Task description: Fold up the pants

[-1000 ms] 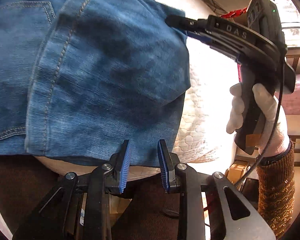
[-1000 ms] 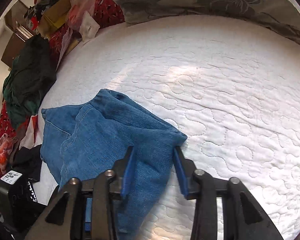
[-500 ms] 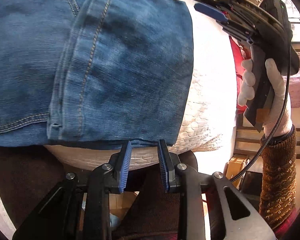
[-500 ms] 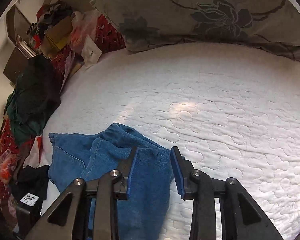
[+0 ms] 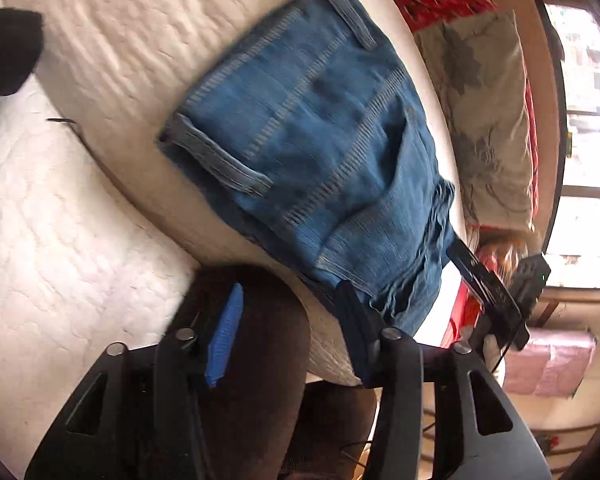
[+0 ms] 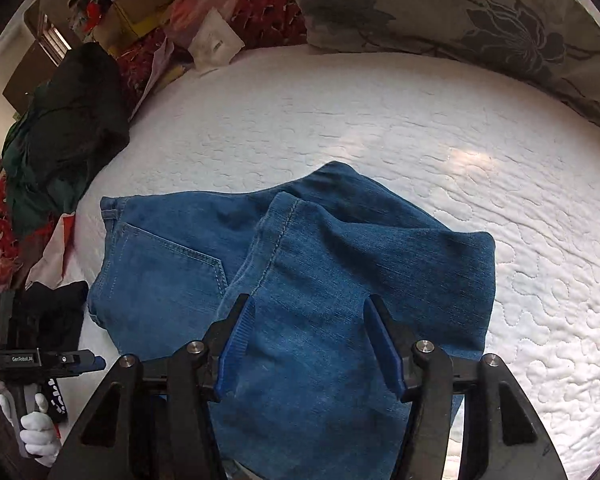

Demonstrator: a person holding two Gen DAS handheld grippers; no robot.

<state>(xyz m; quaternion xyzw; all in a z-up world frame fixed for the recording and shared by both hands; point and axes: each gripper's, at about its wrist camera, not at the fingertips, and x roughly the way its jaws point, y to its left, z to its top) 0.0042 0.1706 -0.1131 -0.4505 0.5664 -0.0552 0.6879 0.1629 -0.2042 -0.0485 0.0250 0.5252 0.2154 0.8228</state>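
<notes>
While sunlight falls in patches across it, the bed [image 6: 440,128] fills most of both views, covered in a white quilted spread with meandering stitch lines. Along its far edge lies a grey pillow [image 6: 480,12] printed with dark flowers, and beside that a red patterned cloth [image 6: 268,12]. Off the bed's left side, as the right wrist sees it, clutter is heaped: a dark green garment [image 6: 68,128], cardboard boxes [image 6: 136,20] and plastic bags [image 6: 204,0]. A bright window [image 5: 584,128] shows at the right of the left wrist view, which is blurred.

On the spread lie the pants [image 6: 292,264], blue denim, folded over on themselves near the bed's edge, a back pocket facing up.

Over the folded denim hangs the right tool [image 6: 312,348], its jaws having just been opening; they stand apart, with the cloth below them and not pinched. Beyond the bed's edge, the left tool [image 5: 292,332] has likewise just spread its jaws, and nothing sits between them. A white-gloved hand [image 6: 36,432] grips its handle.
</notes>
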